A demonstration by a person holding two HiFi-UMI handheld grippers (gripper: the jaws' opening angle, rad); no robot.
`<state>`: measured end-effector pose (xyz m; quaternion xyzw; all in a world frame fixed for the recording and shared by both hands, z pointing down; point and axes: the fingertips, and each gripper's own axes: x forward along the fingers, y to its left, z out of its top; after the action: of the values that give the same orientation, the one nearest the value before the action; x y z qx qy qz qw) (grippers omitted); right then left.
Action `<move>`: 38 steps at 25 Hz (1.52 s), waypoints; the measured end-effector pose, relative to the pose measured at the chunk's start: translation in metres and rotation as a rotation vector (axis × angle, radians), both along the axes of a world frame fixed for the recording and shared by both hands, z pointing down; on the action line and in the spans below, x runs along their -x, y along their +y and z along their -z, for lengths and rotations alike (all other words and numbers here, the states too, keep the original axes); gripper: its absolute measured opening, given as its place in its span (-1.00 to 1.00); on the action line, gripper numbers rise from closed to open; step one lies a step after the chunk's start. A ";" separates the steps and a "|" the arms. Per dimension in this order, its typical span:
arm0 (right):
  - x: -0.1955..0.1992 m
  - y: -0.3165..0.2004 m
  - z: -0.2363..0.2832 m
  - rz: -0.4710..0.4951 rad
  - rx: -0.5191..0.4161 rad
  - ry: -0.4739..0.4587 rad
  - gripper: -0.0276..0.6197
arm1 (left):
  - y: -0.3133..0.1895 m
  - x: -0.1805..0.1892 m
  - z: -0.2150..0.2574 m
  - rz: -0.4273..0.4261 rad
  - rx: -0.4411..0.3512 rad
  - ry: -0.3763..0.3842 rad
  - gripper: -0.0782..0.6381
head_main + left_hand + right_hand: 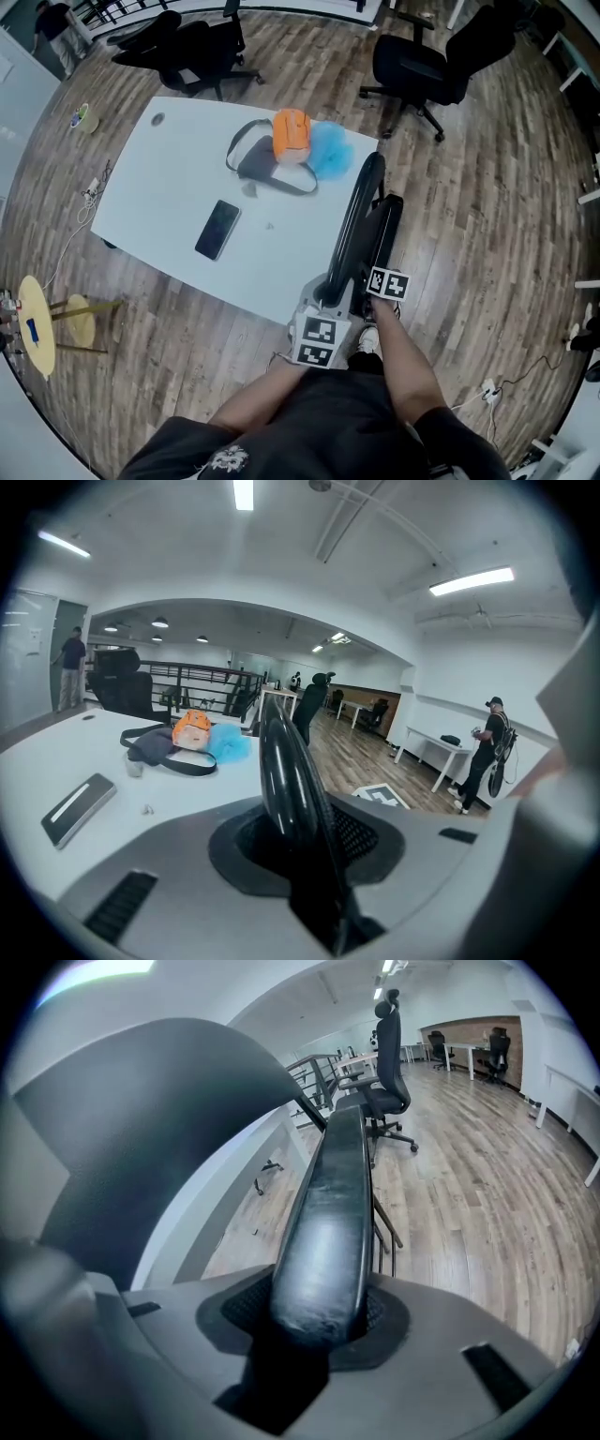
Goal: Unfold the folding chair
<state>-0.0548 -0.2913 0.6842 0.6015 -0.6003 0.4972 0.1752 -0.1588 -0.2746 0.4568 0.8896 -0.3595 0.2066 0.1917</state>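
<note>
The folding chair stands folded beside the table; the left gripper clamps its thin glossy panel between the jaws; the right gripper clamps the padded panel; these separate grips probably serve to pull the halves apart.

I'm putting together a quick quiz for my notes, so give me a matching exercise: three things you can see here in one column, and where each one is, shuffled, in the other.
Things:
1 phone
2 blue fluffy ball
3 folding chair

Places:
A beside the orange thing on the table
B clamped in the left tongs and the right tongs, at the table's edge
C lying flat on the table, apart from the other things

Pairs: 1-C, 2-A, 3-B
</note>
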 end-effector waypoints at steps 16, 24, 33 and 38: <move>-0.138 0.079 -0.017 0.002 -0.181 -0.354 -0.34 | 0.015 -0.033 -0.025 0.177 0.090 -0.049 -0.50; -0.195 0.113 -0.036 0.029 -0.289 -0.532 -0.03 | 0.022 -0.051 -0.047 0.200 0.066 -0.069 -0.43; -0.277 0.154 -0.108 0.016 -0.236 -0.487 -0.03 | 0.034 -0.083 -0.074 0.219 0.022 -0.068 -0.39; -0.303 0.173 -0.135 0.013 -0.219 -0.509 0.02 | 0.039 -0.092 -0.088 0.214 -0.009 -0.022 -0.40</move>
<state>0.2486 -0.1179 0.8191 0.4684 -0.6790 0.5635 -0.0441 -0.0671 -0.2361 0.5443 0.8446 -0.4554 0.1931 0.2049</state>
